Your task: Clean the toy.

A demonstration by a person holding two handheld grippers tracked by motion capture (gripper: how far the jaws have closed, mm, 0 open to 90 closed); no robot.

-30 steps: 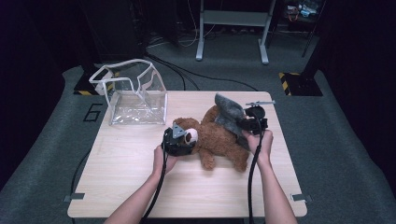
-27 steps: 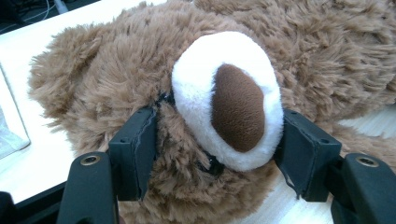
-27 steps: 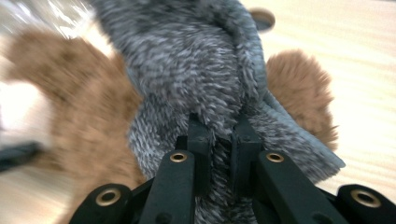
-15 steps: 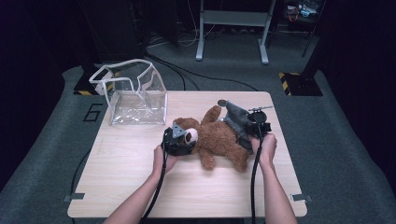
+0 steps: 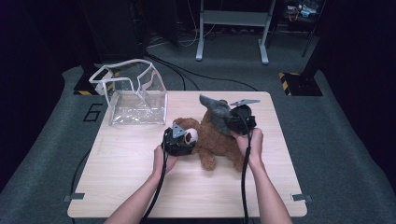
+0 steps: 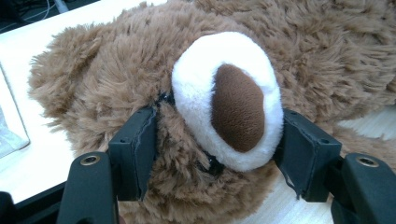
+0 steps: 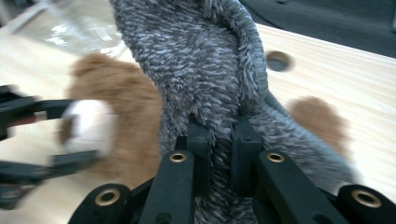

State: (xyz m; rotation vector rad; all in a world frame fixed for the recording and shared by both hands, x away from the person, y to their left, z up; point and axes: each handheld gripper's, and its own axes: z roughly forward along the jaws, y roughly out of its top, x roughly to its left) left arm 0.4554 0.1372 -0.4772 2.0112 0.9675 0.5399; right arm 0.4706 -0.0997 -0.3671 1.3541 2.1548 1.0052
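Two grips: left gripper (image 6: 212,154) fingers clamp the bear's (image 5: 215,137) head, pinning it to the counter (image 5: 130,177); right gripper (image 7: 219,154) fingers, nearly shut, pinch grey cloth (image 7: 205,60), lifting it above the bear's belly.

The bear (image 6: 140,84) is shaggy mid-brown with a white muzzle (image 6: 205,88) and a dark brown nose (image 6: 238,107), the fleece cloth (image 7: 201,60) is grey flecked with white, both claws are black, the bag (image 5: 135,95) is clear with white edging, and the tabletop (image 5: 116,158) is pale wood-grain.
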